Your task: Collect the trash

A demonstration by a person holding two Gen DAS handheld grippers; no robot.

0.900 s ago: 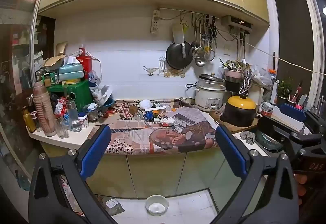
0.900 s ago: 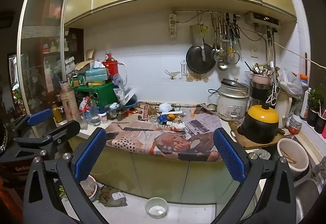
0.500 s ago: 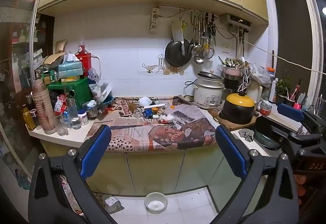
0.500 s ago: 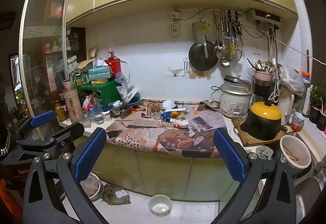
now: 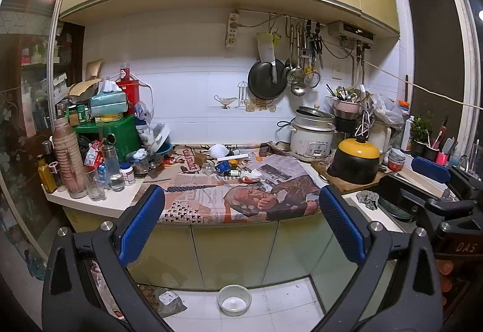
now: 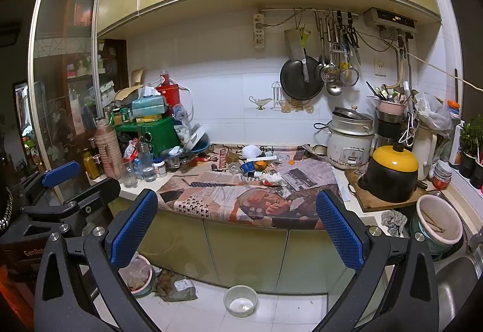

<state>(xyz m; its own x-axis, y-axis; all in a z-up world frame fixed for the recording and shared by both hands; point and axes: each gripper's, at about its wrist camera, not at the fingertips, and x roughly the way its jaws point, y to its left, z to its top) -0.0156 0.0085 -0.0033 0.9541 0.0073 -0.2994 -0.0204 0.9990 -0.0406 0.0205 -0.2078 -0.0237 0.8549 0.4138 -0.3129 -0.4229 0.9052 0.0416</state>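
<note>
Both grippers hang in the air in front of the newspaper-covered counter (image 5: 241,199), well back from its front edge. The left gripper (image 5: 241,223) is spread wide and holds nothing, and the right gripper (image 6: 238,226) is the same. The trash (image 5: 238,169) (wrappers, a cup, crumpled paper) sits near the middle of the counter. A white bowl (image 6: 240,301) stands on the floor below. "DAS" shows on one gripper body.

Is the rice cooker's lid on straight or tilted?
Tilted. The lid sits askew on the rice cooker, one edge raised above the rim.
</note>
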